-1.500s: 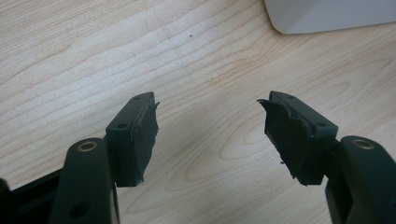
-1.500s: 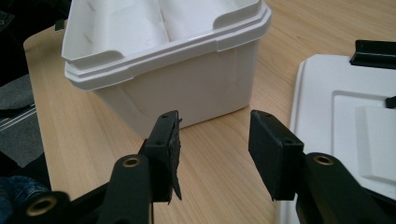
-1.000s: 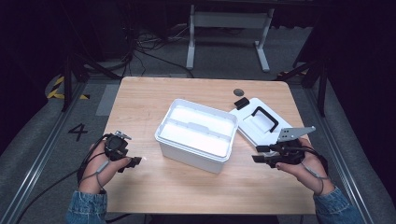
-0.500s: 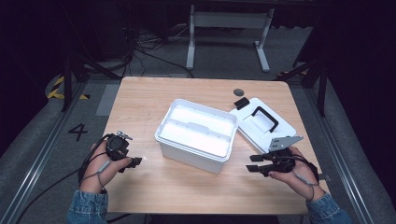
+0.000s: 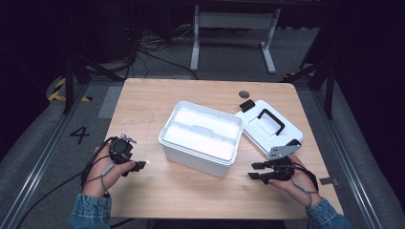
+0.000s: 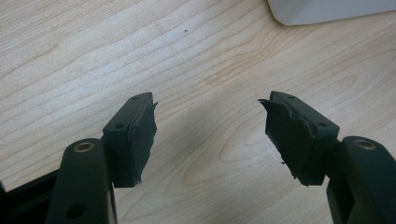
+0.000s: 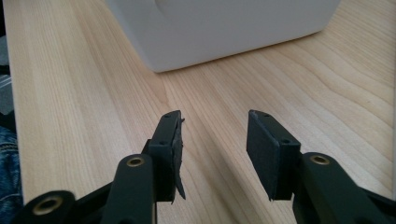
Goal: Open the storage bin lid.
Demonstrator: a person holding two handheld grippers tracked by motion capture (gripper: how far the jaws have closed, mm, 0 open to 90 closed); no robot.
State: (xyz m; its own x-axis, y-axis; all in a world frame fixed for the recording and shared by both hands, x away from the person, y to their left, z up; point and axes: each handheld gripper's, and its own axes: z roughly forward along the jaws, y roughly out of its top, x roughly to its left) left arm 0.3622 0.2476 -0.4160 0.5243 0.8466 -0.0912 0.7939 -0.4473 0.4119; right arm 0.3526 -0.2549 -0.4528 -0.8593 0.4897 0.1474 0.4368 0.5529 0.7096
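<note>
An open white plastic box (image 5: 200, 136) stands in the middle of the wooden table (image 5: 143, 100). Its white lid (image 5: 260, 131), with a black handle (image 5: 271, 119), lies flat to the right of it. Left of the box my left gripper (image 5: 139, 165) rests low over the table, open, with bare wood between its pads (image 6: 210, 116); a box corner (image 6: 327, 9) shows ahead. At the front right my right gripper (image 5: 254, 171) points left toward the box wall (image 7: 224, 28). It is open (image 7: 215, 135); its jaws have just closed a little, with nothing between them.
A small black block (image 5: 246, 105) lies at the lid's far corner, and a dark round spot (image 5: 244, 94) sits behind it. A metal frame (image 5: 234, 19) and cables stand on the floor beyond the table. Bare wood lies in front of the box.
My right gripper has sunk toward the table and come nearer the front edge. The left gripper, the box and the lid have stayed put.
</note>
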